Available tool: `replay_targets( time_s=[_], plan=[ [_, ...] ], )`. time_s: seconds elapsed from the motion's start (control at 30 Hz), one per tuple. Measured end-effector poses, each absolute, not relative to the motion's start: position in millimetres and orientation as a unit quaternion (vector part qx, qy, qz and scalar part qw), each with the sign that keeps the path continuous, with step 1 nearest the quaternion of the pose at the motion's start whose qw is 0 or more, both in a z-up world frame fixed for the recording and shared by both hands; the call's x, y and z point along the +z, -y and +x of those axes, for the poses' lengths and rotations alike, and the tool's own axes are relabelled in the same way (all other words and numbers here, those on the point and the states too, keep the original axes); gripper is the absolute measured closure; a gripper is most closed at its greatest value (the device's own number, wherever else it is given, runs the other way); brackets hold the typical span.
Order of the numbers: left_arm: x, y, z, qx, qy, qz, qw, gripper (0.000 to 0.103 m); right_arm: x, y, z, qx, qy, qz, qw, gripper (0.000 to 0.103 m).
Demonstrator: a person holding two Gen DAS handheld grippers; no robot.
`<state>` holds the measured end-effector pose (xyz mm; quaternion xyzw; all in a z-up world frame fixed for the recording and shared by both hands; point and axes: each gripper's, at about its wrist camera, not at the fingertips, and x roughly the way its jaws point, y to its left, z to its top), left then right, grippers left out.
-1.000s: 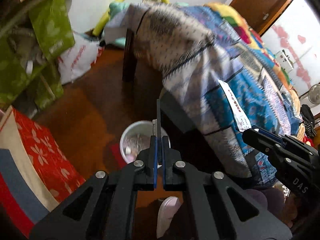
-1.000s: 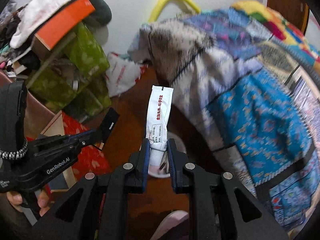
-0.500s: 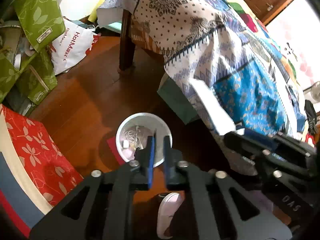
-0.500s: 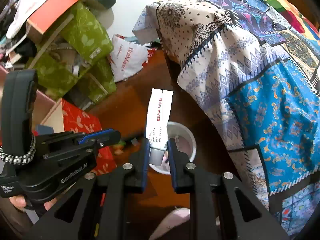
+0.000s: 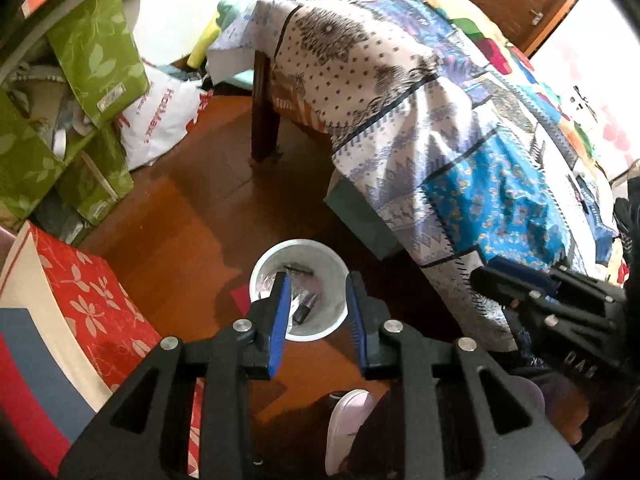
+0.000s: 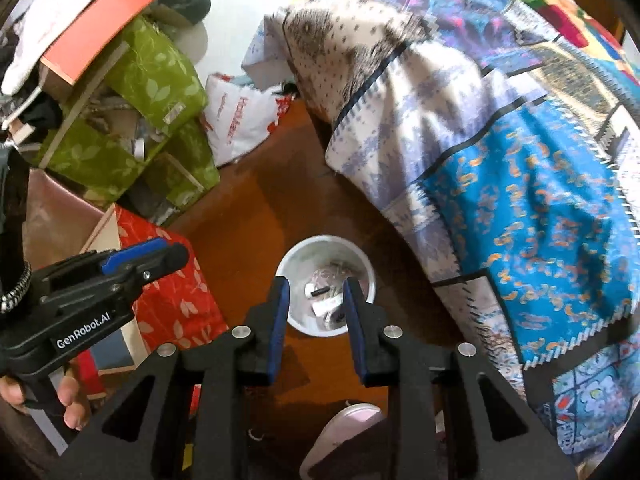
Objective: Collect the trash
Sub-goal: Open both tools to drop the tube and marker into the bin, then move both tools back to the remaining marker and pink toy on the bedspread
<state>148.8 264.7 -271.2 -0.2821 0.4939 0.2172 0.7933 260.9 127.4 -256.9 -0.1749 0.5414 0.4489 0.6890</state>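
Note:
A small white waste bin (image 5: 261,276) stands on the brown wooden floor beside the bed; it holds several bits of trash. It also shows in the right wrist view (image 6: 362,264). My left gripper (image 5: 315,284) is open and empty, held above the bin. My right gripper (image 6: 314,290) is open and empty too, also above the bin, with white and dark scraps (image 6: 324,300) lying inside between its fingers. The right gripper's body shows at the right of the left wrist view (image 5: 552,304); the left gripper's body shows at the left of the right wrist view (image 6: 92,280).
A bed with a patterned blue and white quilt (image 5: 460,132) fills the right side. Green fabric boxes (image 5: 80,92), a white plastic bag (image 5: 160,120) and a red flowered box (image 5: 92,304) crowd the left. A pink slipper (image 5: 348,420) lies on the floor near me.
Both grippers have opened. The long white wrapper held by the right gripper and the thin dark item held by the left are gone from their jaws. Both grippers now hover over the bin.

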Motion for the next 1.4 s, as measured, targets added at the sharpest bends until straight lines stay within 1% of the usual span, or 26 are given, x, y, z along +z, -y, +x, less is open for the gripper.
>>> replay_targets(
  time_s=[0.3, 0.63, 0.83, 0.97, 1.03, 1.07, 1.1, 1.13, 1.17, 1.2, 1.27, 1.3, 1.4],
  plan=[
    [-208.4, -226.5, 145.9, 0.204, -0.453, -0.234, 0.836, 0.077, -190.3, -87.0, 253.8, 0.453, -0.470, -0.157, 0.741, 0.078],
    [-125.8, -166.2, 152.2, 0.165, -0.380, -0.183, 0.891, 0.077, -122.9, -24.5, 242.0, 0.427, -0.393, -0.122, 0.805, 0.078],
    [-85.7, -125.1, 166.0, 0.140, -0.345, -0.143, 0.917, 0.077, -87.1, 14.6, 242.7, 0.402, -0.342, -0.102, 0.843, 0.078],
    [-68.6, -103.7, 178.7, 0.119, -0.325, -0.129, 0.929, 0.077, -70.9, 41.1, 249.1, 0.382, -0.312, -0.095, 0.865, 0.077],
    [-62.2, -91.4, 191.5, 0.107, -0.317, -0.119, 0.935, 0.071, -66.7, 52.4, 254.3, 0.368, -0.302, -0.096, 0.874, 0.069],
    [-61.5, -86.6, 195.6, 0.105, -0.316, -0.115, 0.936, 0.066, -65.5, 58.3, 258.6, 0.360, -0.298, -0.095, 0.879, 0.057],
    [-59.6, -81.8, 201.5, 0.102, -0.314, -0.111, 0.937, 0.061, -64.6, 64.0, 262.3, 0.354, -0.295, -0.092, 0.883, 0.048],
    [-58.0, -76.3, 209.7, 0.098, -0.313, -0.107, 0.939, 0.059, -62.7, 71.5, 264.9, 0.346, -0.291, -0.088, 0.888, 0.045],
    [-57.3, -72.2, 215.7, 0.094, -0.314, -0.106, 0.939, 0.052, -62.1, 78.8, 269.9, 0.336, -0.287, -0.084, 0.893, 0.043],
    [-57.1, -68.4, 223.0, 0.088, -0.317, -0.105, 0.938, 0.045, -61.8, 85.3, 275.4, 0.327, -0.286, -0.082, 0.897, 0.043],
    [-58.2, -60.9, 238.9, 0.078, -0.324, -0.107, 0.937, 0.036, -62.9, 97.2, 287.0, 0.314, -0.290, -0.080, 0.900, 0.043],
    [-59.7, -57.8, 247.0, 0.075, -0.325, -0.107, 0.937, 0.034, -64.0, 104.0, 293.3, 0.306, -0.293, -0.077, 0.903, 0.043],
    [-67.1, -46.5, 272.9, 0.064, -0.340, -0.106, 0.932, 0.032, -71.0, 124.4, 315.3, 0.282, -0.303, -0.070, 0.908, 0.043]
  ],
)
